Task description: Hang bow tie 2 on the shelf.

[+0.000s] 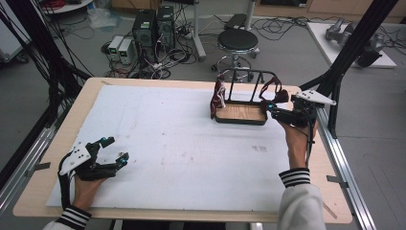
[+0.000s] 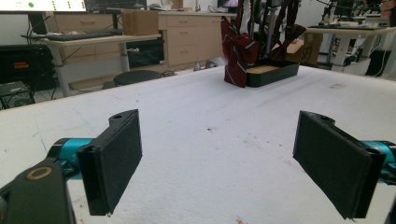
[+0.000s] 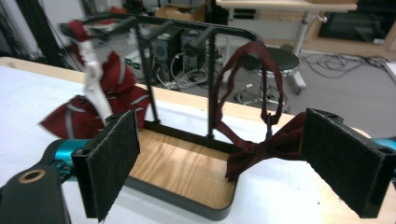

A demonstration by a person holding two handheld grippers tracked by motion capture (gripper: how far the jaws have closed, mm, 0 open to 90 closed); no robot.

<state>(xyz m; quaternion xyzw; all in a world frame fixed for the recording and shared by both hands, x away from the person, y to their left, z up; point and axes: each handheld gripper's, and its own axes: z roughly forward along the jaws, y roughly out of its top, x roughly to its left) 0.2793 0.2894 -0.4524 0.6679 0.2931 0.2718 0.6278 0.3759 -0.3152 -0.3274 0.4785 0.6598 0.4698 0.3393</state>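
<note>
Right hand-held gripper (image 1: 274, 109) hovers with its jaws wide apart and nothing between them, just off the 3 o'clock end of the rack (image 1: 241, 112), which stands on the worktop (image 1: 167, 143) toward 1 o'clock. Going from biggest to smallest: the worktop's white cover is bare across the middle; the rack is a black frame with a wooden floor and a rail across the top; a striped dark-red bow tie (image 1: 218, 98) hangs at its 9 o'clock end, and a plain dark-red bow tie (image 3: 261, 147) hangs by its strap from the rail at the 3 o'clock end, its bow sagging near the rack's edge, right in front of the open jaws. Left hand-held gripper (image 1: 116, 151) rests near 8 o'clock, also spread wide and empty.

The risk, as I judge it, lies in that loose strap: a pad brushing it as the hand moves could drag the plain bow tie off the rail, or nudge the light rack askew.
</note>
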